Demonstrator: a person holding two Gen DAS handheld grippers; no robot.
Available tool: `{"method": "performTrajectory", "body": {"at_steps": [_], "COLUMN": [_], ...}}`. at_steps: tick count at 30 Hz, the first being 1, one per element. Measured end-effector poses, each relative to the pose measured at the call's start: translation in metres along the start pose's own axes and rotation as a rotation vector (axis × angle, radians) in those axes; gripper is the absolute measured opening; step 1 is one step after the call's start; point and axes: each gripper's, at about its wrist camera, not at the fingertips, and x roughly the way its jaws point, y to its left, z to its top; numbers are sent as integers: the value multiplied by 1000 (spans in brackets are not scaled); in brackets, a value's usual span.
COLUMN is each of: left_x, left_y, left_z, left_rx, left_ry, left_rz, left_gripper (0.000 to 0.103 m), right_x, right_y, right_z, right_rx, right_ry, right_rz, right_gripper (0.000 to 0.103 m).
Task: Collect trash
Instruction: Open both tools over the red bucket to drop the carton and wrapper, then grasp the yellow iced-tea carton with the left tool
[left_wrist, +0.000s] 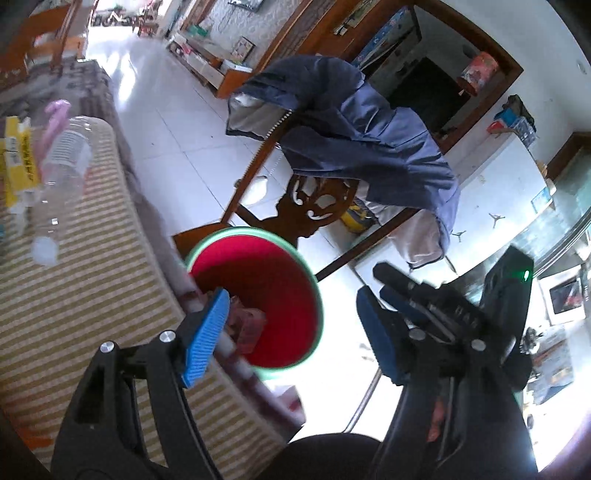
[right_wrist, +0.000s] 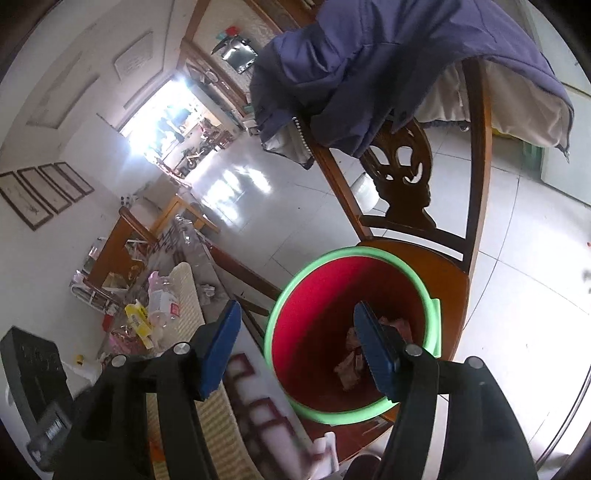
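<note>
Right gripper (right_wrist: 299, 350): jaws wide apart, empty, poised over the bin's mouth.
Left gripper (left_wrist: 291, 332): jaws wide apart, empty, beside the table edge, the right gripper just beyond it.
Bin (right_wrist: 295, 291): red inside, green rim, on a wooden chair (right_wrist: 458, 280); crumpled pink wrappers (right_wrist: 351, 360) lie at its bottom.
Table (left_wrist: 74, 295): striped mat; a clear bottle (left_wrist: 55, 173) and yellow packet (left_wrist: 18, 158) rest near its far end.
Jacket (left_wrist: 362, 133): blue, draped over the chair back.
</note>
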Motion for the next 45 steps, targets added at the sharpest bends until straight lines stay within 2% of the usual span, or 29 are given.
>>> {"method": "performTrajectory", "body": {"at_steps": [5,8,14,15,18,21,23,24,26,28,31,33,34,35,36,40,45], "left_x": [-36,-65,-126,-138,-169,-205,-221,-224,-223,-220,-215,-210,-206,-204,-204,-215,-246], "left_y": [3,7,49,64,110,165,199,218,246,269,295,300,301,297,296,291,256], "left_z": [-8,-15,-38,-44,-60,-70,-73,-72,-71,-72,-76,-76,-75,-77,-77,-87,-108], "left_rx": [36,56,-4,-26,-115,-243,-306,-319,-323,-354,-447,-441,-428,-424,-422,-468,-496], "left_ry": [-71,-123,-194,-200,-207,-218,-191,-157,-92,-51,-39,-33,-26,-27,-36,-111,-242], "left_rz": [63,110,244,288,410,539,636,703,791,798,714,733,750,759,766,710,649], "left_gripper": [68,68,71,71,71,71,71,71,71,71,71,71,67,59,58,58,58], "right_x": [-2,-1,20,25,24,27,29,31,33,35,36,38,39,40,41,43,45], "right_y": [38,70,127,134,146,143,141,141,142,144,148,148,148,148,148,150,150], "right_z": [-6,-15,-54,-62,-69,-71,-70,-70,-71,-73,-75,-75,-76,-76,-76,-76,-76], "right_rx": [-73,-124,-253,-285,-355,-345,-339,-339,-346,-361,-385,-392,-395,-396,-397,-409,-417], "right_ry": [6,16,104,123,99,113,117,118,121,122,124,129,133,135,136,144,152], "right_rz": [43,90,153,127,87,69,63,57,42,26,12,6,3,2,1,-2,2], "right_gripper": [63,70,72,72,73,74,74,74,74,74,74,74,74,74,74,74,74]}}
